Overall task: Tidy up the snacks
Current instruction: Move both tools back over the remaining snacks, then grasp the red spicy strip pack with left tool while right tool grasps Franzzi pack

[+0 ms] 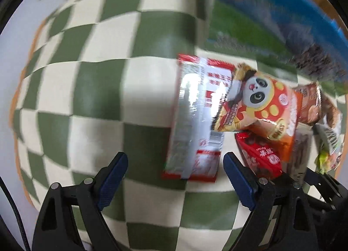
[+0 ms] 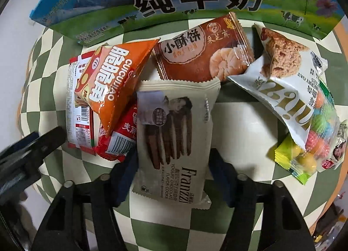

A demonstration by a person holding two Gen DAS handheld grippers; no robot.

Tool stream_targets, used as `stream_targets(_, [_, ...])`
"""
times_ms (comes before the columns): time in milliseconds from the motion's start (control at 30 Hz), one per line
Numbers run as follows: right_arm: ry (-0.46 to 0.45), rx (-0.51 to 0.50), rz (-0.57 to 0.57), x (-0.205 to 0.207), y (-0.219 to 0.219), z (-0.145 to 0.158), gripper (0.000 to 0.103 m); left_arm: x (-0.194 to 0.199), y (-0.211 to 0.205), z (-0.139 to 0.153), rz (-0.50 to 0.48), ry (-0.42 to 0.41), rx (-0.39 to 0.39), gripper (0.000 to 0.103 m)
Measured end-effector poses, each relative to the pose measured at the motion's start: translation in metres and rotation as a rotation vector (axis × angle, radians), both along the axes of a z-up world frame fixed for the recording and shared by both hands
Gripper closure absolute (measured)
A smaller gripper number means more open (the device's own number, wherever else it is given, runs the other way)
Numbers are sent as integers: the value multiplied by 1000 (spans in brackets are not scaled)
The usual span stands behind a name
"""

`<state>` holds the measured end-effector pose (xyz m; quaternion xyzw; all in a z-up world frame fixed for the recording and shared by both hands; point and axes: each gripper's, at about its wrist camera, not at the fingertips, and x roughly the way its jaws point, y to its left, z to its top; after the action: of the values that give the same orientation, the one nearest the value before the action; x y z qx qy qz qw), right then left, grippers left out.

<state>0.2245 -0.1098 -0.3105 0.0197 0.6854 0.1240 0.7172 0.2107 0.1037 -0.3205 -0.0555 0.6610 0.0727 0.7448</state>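
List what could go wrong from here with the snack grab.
1. The right gripper has its jaws against the sides of the Franzzi cookie pack; a hard squeeze might crush the cookies.
2. That pack overlaps the red packet, so lifting may drag it.
3. The left gripper hangs open beside the red-and-silver packet; it could pinch only an edge.

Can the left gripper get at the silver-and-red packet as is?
Probably yes. The left gripper is open, with the silver-and-red packet just ahead on the checkered cloth. Only the panda packet overlaps its right edge.
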Motion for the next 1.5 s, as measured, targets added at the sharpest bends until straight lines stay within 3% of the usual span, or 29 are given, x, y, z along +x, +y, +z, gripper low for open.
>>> stream_targets(100, [14, 1, -12, -5, -9, -1, 44, 12, -5, -17, -34, 22, -44, 14])
stream_targets(167, [21, -5, -15, -9, -14, -2, 44, 15, -5, -20, -38, -3, -34, 26])
stream_targets(233, [35, -7, -17, -14, -20, -3, 44, 10, -4, -20, -40, -15, -38, 48])
stream_targets(367, [68, 0, -21, -28, -36, -7, 44, -16, -3, -21, -28, 3, -63, 48])
stream_targets(567, [150, 33, -40, -64, -64, -18, 45, -91, -7, -37, 22, 134, -121, 48])
stream_targets(667, [178, 39, -43, -78, -74, -21, 45, -112, -11, -43, 19, 156, -131, 48])
stream_targets(900, [209, 35, -73, -82, -78, -31, 40, -99, -6, -57, 26, 158, -104, 45])
stream_targets(1167, [181, -21, -92, -68, -57, -42, 32, -84, -10, -57, 26, 139, -71, 45])
stream_targets(1333, [135, -67, -70, -84, -41, -42, 43, -83, -23, -50, -7, 122, -45, 57])
stream_targets(1500, [109, -50, -55, -95, -35, -32, 44, -81, -41, -39, -12, 100, -54, 59])
